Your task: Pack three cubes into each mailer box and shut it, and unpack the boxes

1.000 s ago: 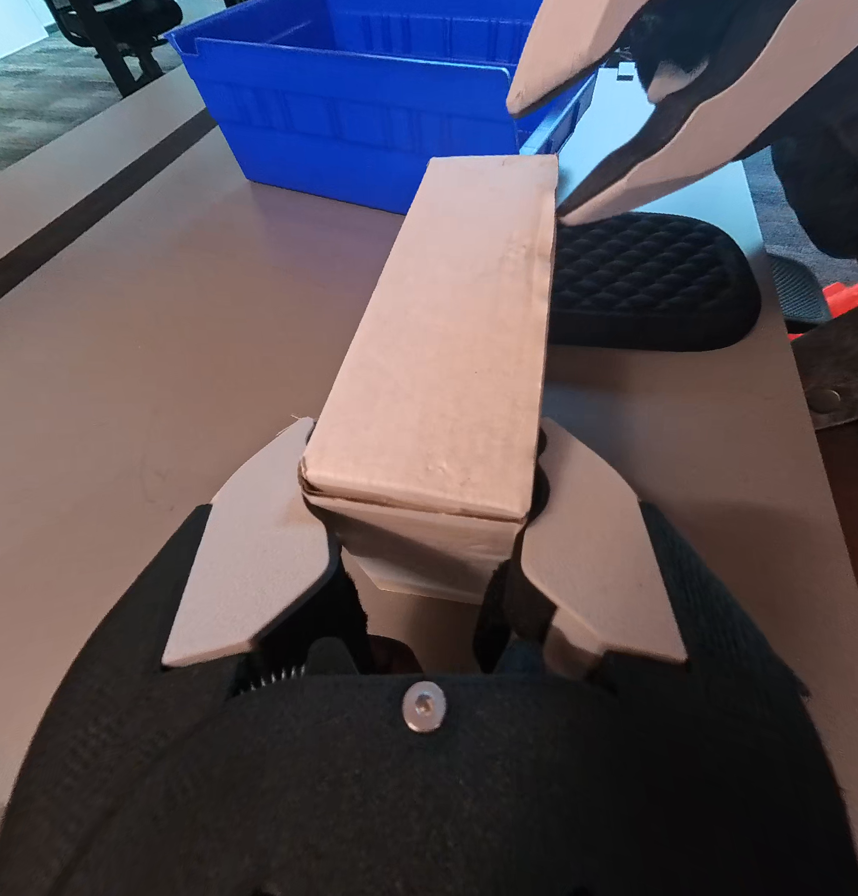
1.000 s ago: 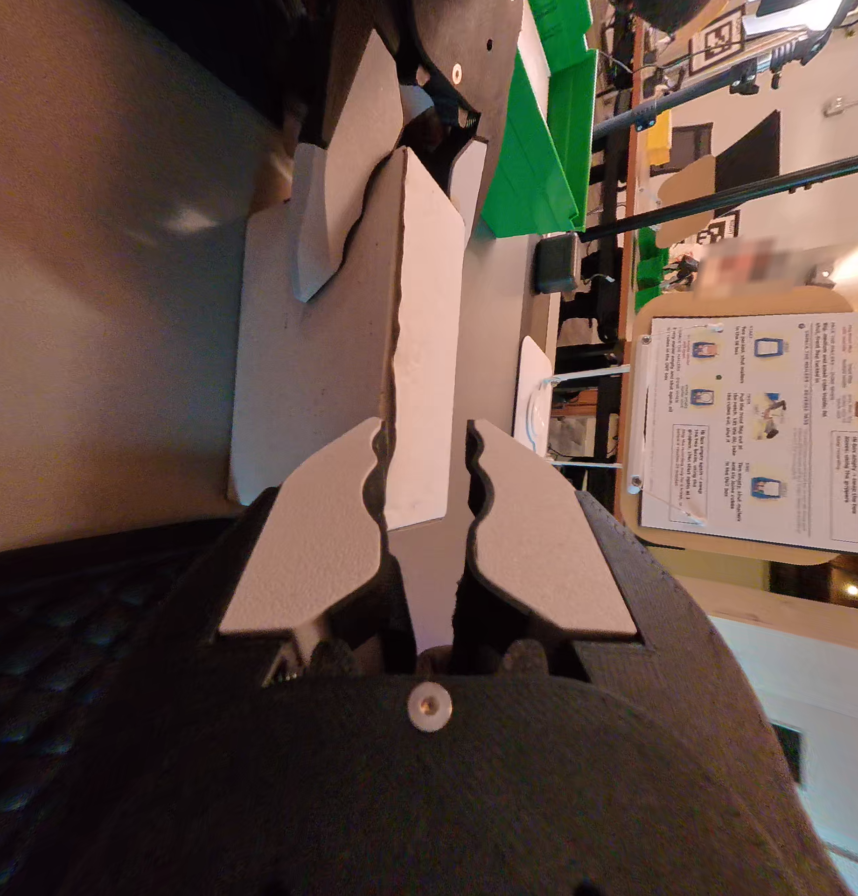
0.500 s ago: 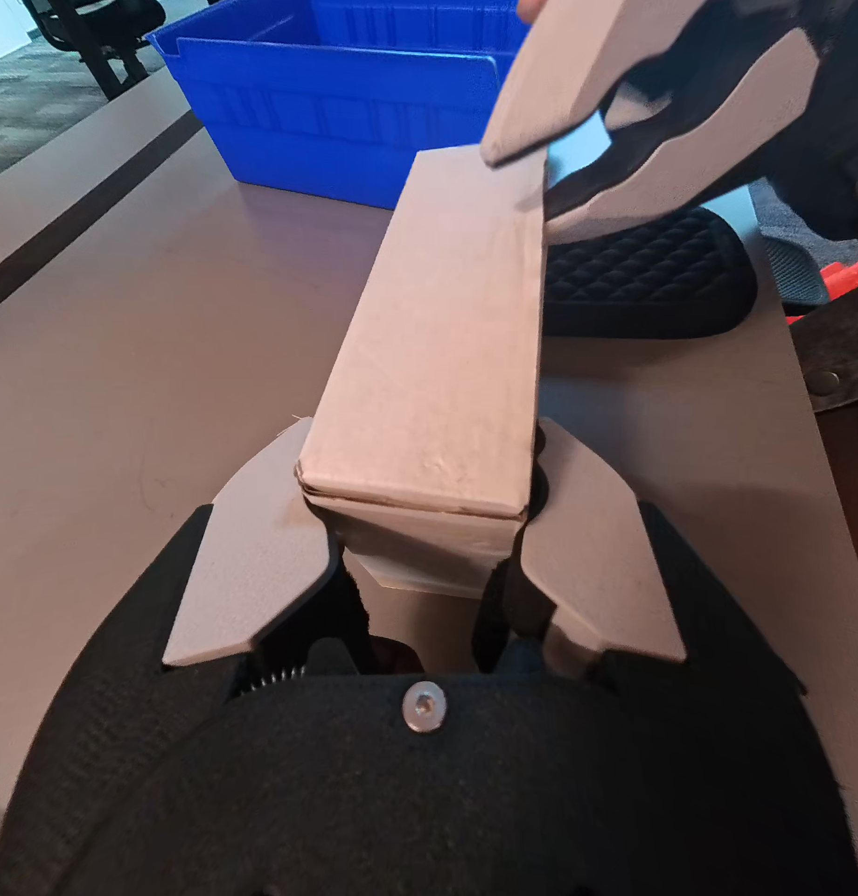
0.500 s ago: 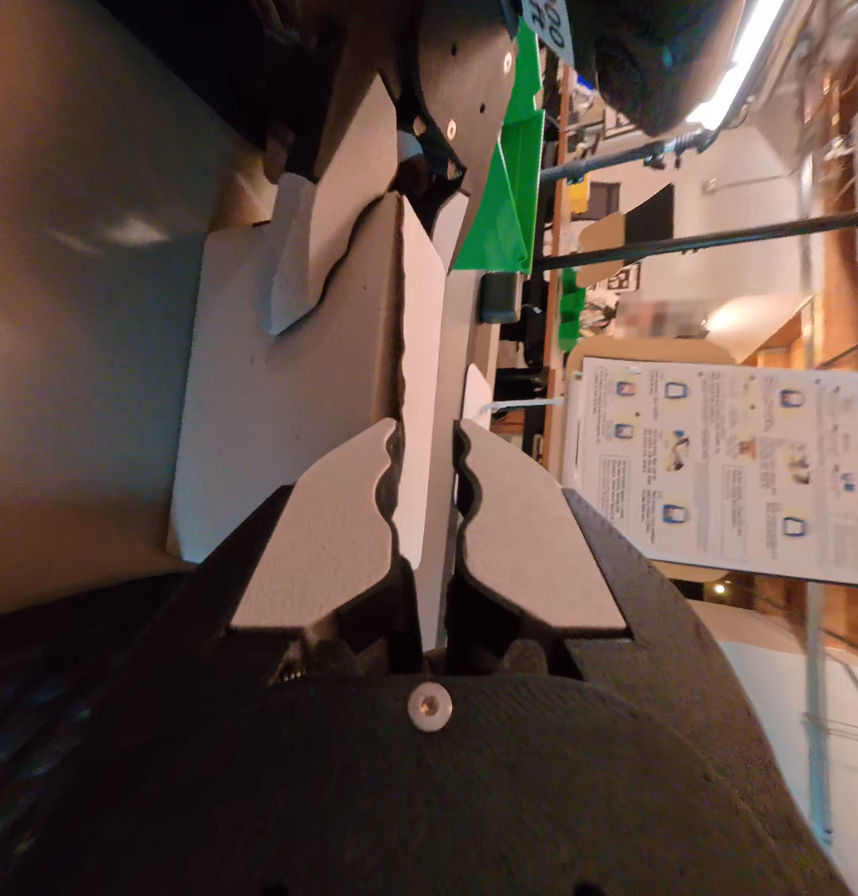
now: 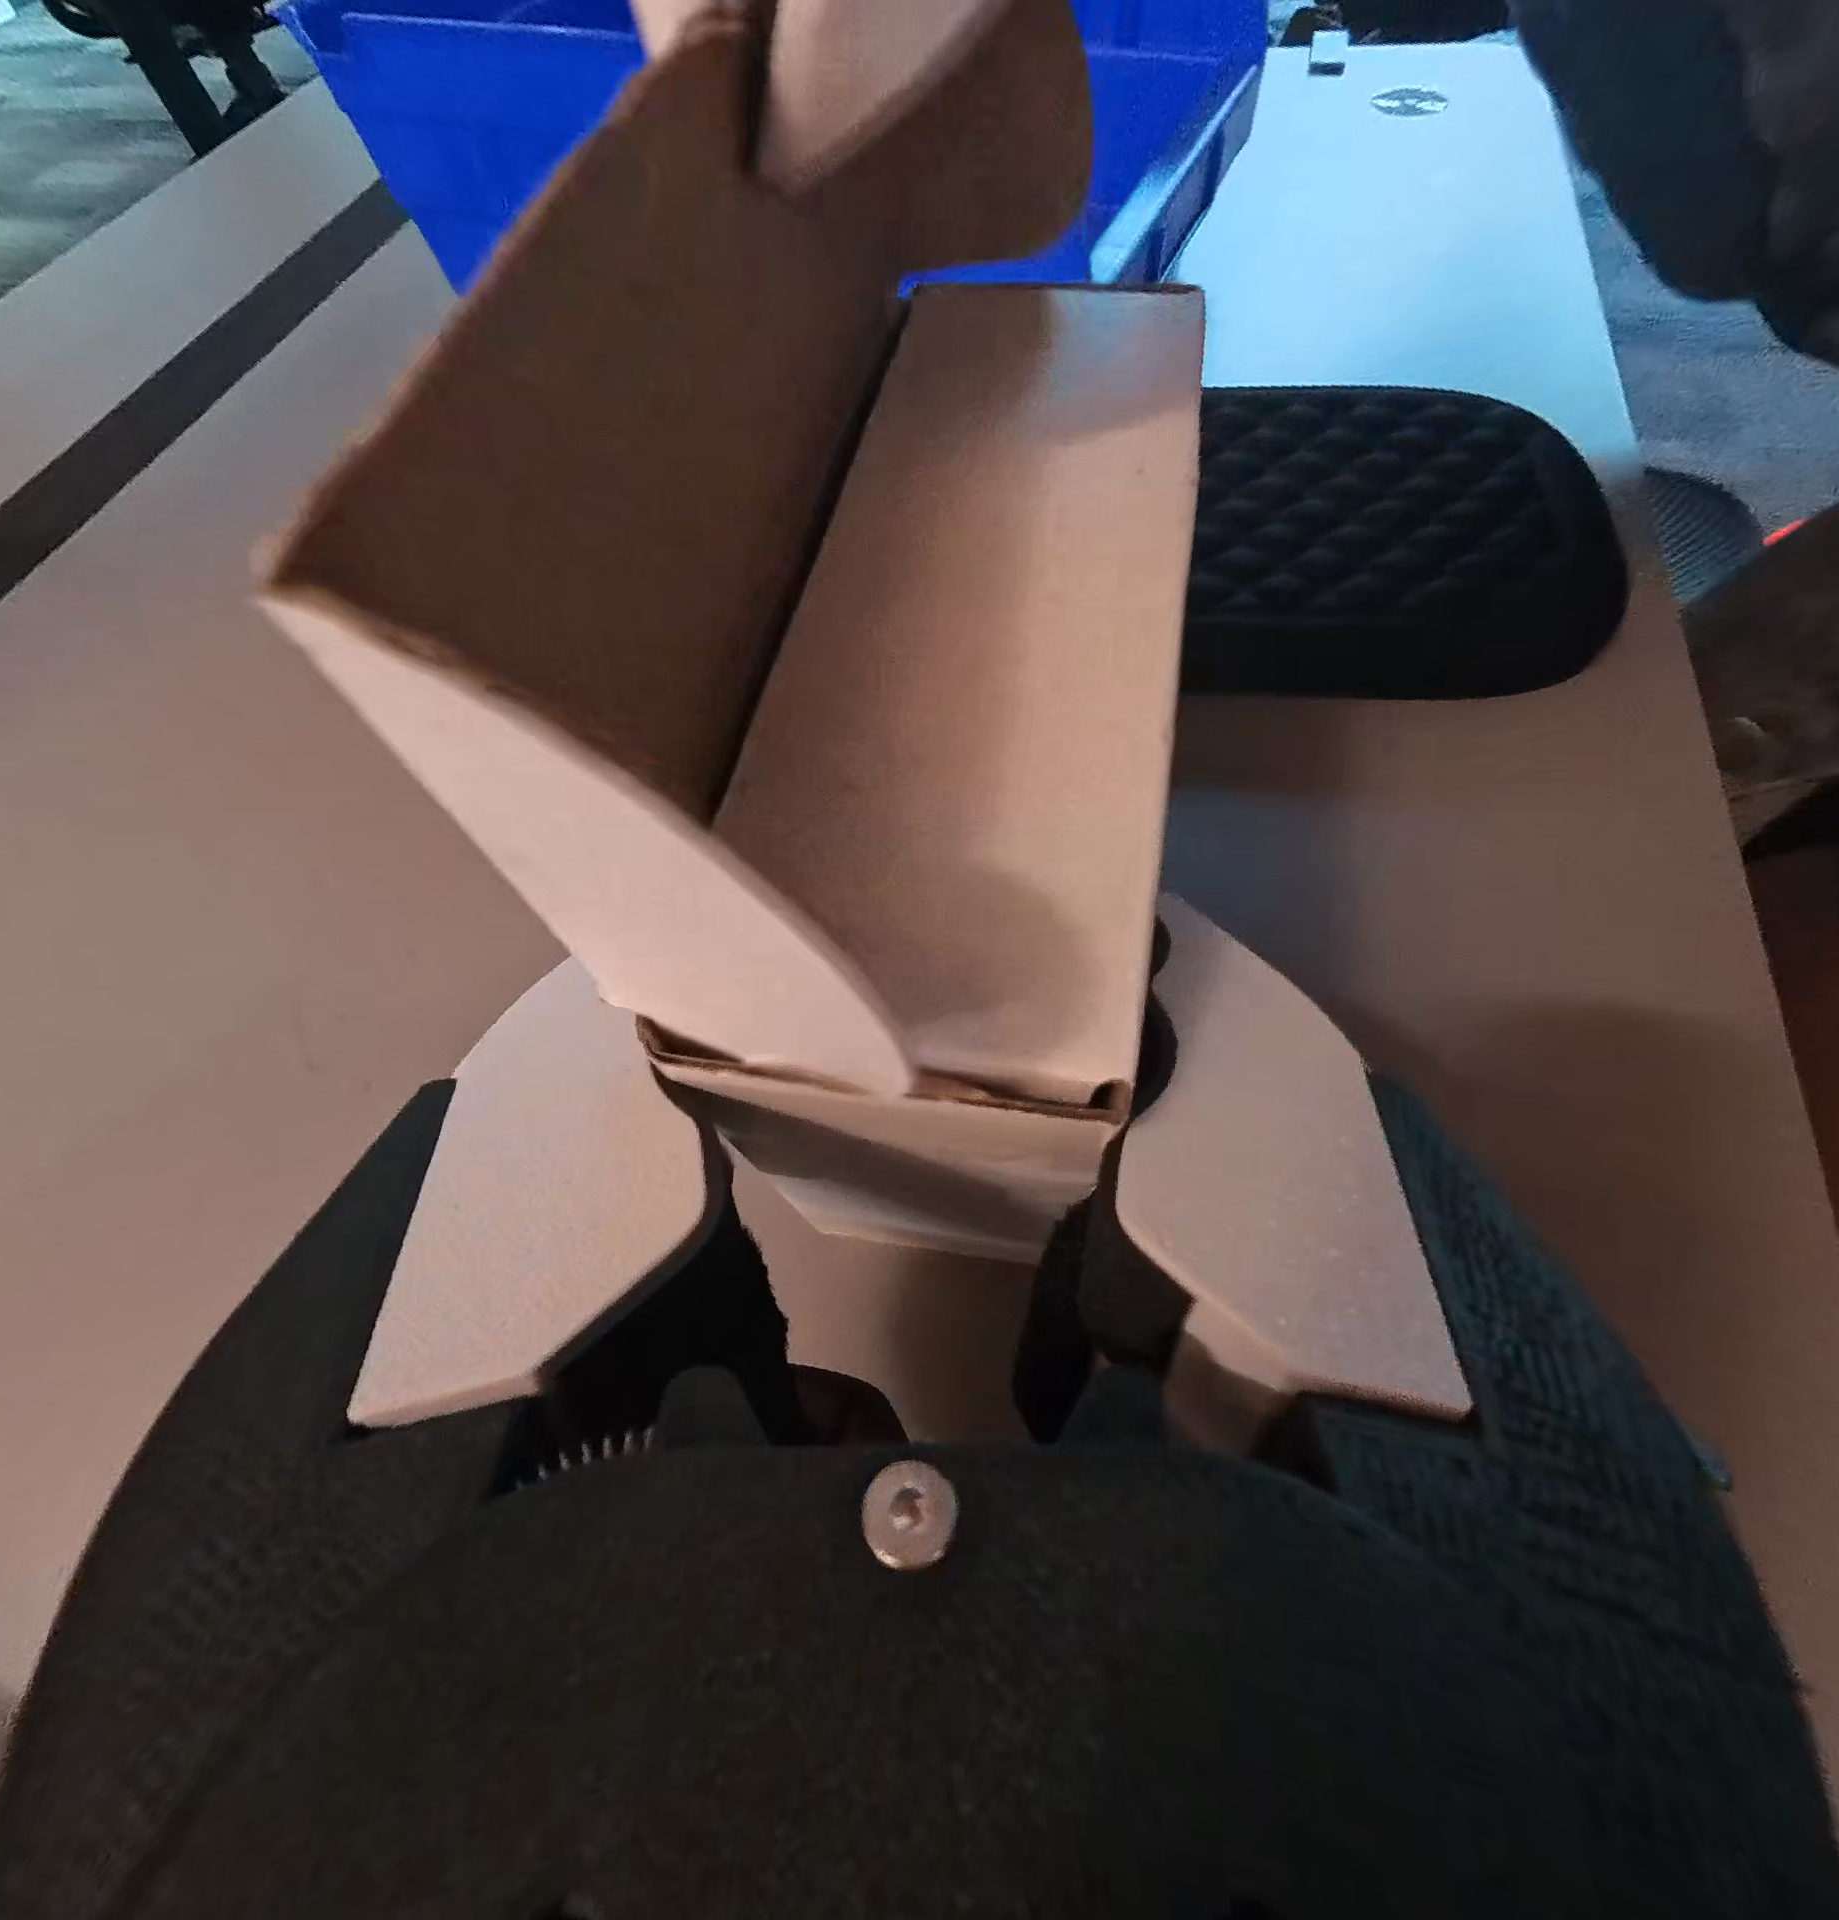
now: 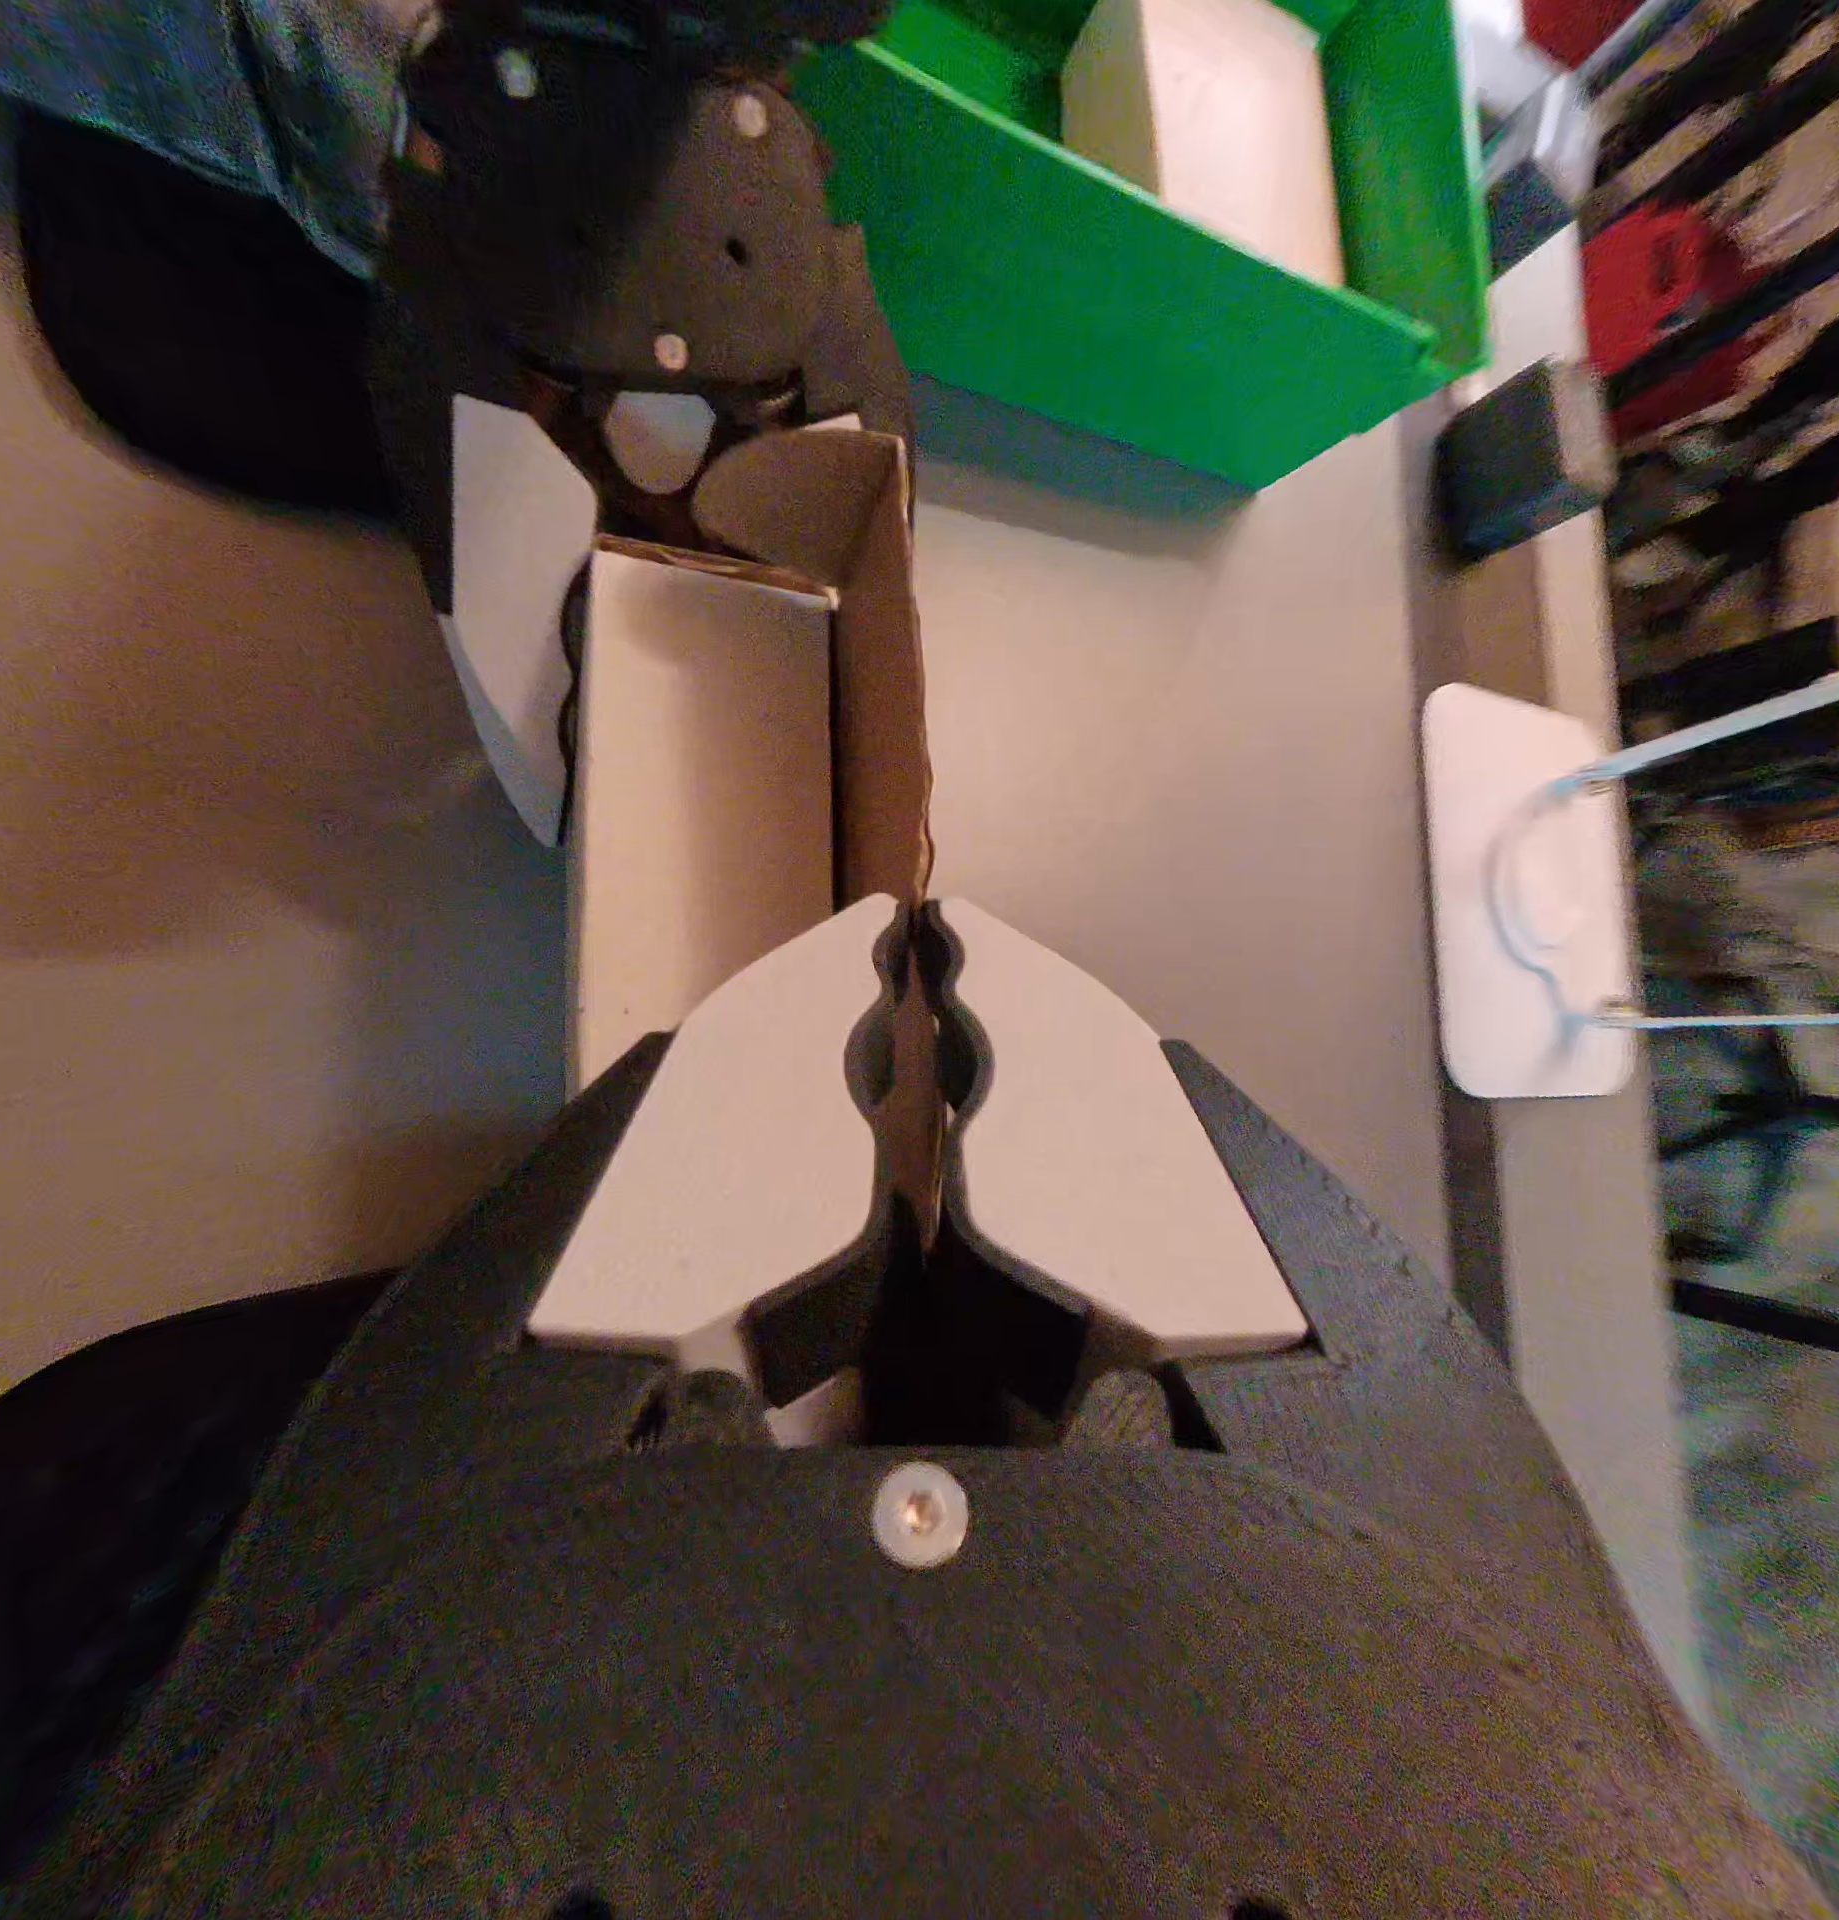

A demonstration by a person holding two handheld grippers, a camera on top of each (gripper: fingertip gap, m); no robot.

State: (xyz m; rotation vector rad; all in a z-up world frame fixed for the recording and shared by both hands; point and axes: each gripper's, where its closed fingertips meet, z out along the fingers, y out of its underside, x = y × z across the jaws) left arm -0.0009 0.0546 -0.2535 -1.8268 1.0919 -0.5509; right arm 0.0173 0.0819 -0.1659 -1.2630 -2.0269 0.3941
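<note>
Your left gripper (image 5: 910,1101) clamps the mailer box (image 5: 956,727) while your right gripper (image 6: 920,925), pinched on its lid (image 5: 603,416), has swung it open for unpacking.

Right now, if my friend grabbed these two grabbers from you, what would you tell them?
Left gripper: shut on the near end of the mailer box, holding it on the table.
Right gripper: shut on the box's lid, which is swung up and open.
I can't see whether there are cubes inside.
Another box sits in the green bin; a blue bin stands beyond.
Left: empty or fill this box.
</note>
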